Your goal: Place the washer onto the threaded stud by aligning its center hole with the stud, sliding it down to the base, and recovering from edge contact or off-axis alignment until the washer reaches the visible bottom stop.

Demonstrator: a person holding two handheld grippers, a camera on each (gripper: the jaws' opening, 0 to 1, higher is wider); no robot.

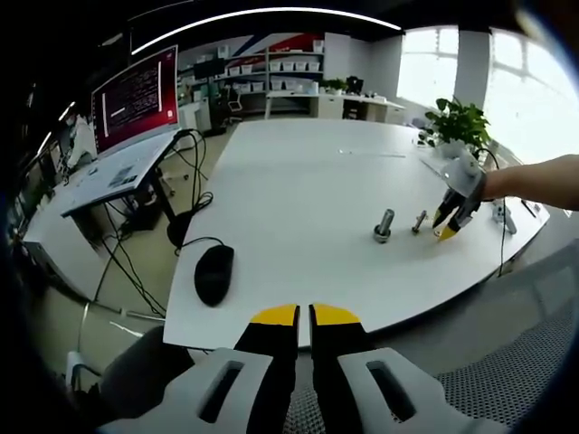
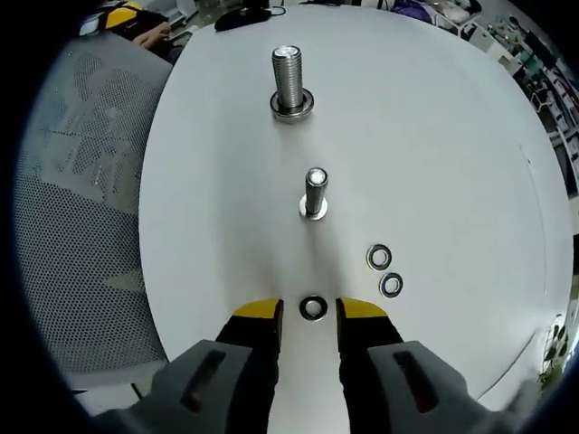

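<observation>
Right gripper (image 2: 312, 316): my jaws stand apart, one on each side of a washer (image 2: 313, 307) that lies flat on the table (image 2: 452, 136). They do not hold it yet; I think this is the approach for the pick.
Why this washer: it is the nearest one to my tips and it lies in a line with both studs, so the way forward is straight.
Other washers: two more (image 2: 379, 257) (image 2: 391, 285) lie flat to the right of it, close to each other but apart from my washer, so they do not disturb the grasp.
Small stud (image 2: 314, 192): it stands upright just ahead of the washer, with a ring already at its base.
Big stud (image 2: 289, 80): it stands further ahead, also upright, also with a ring at the bottom. Which stud is the target I cannot say from the task.
Left gripper (image 1: 303, 318): my jaws are closed together on nothing, with only a thin slit between the yellow tips. It waits over the near table edge, well apart from the studs.
Mouse (image 1: 213, 274): it lies near the left gripper, near the table edge, out of the work area.
Room: the table around the studs is bare and wide. The near edge is just behind my right tips, so I must lift the washer forward, not pull it back.
Risk: a thin flat washer can slip from the tips.
</observation>
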